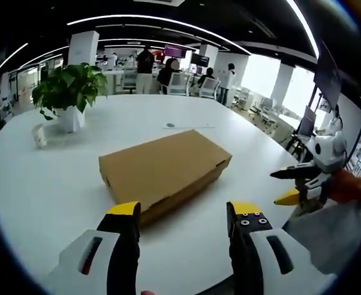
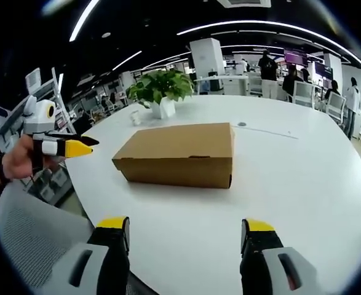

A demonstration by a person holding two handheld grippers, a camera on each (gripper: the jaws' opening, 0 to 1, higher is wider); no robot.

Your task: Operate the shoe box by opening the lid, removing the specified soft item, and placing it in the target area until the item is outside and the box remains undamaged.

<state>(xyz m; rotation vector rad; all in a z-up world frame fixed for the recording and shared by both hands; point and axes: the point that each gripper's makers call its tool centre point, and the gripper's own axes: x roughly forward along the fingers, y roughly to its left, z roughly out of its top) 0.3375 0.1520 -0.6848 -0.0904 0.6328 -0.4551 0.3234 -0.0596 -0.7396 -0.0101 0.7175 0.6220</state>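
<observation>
A closed brown cardboard shoe box (image 1: 165,169) (image 2: 180,153) lies on the white round table (image 1: 57,184) (image 2: 291,184), its lid down. My left gripper (image 1: 183,212) is open just short of the box's near corner, yellow-tipped jaws wide apart with nothing between them. My right gripper (image 2: 186,227) is open too, hovering over the table edge in front of the box's long side. In the left gripper view the right gripper (image 1: 294,184) comes in from the right, held by a hand. The left gripper (image 2: 69,146) enters the right gripper view from the left. The soft item is hidden.
A potted green plant (image 1: 69,92) (image 2: 162,89) and a small white cup (image 1: 39,135) (image 2: 135,117) stand at the table's far side. A thin flat strip (image 1: 189,126) lies beyond the box. Desks, chairs and several people fill the office behind. A grey mesh chair (image 2: 26,239) is near the table edge.
</observation>
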